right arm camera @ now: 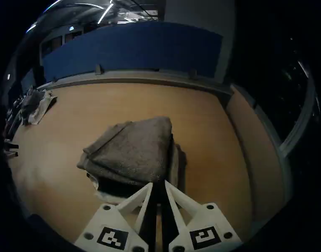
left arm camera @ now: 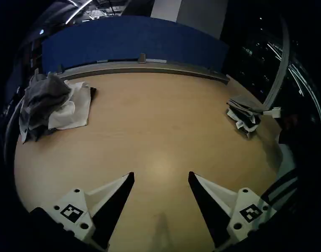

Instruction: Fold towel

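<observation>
A grey-brown terry towel (right arm camera: 135,147) lies folded at the near-closed right hand-held gripper (right arm camera: 159,187); the left hand-held gripper (left arm camera: 161,176) gapes wide, crumpled grey-and-white cloths (left arm camera: 55,105) likely next.

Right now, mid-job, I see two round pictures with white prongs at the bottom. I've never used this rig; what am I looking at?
No robot arm here: a person holds a two-finger gripper in each hand, and each carries a fisheye camera looking along its fingers. In the left gripper view, the left gripper is open over the wooden table, holding nothing. A loose heap of cloths lies far left, a smaller folded pile to the right, a blue partition behind. In the right gripper view, the right gripper is closed, tips at the near edge of a folded grey towel; whether they pinch cloth is unclear.
</observation>
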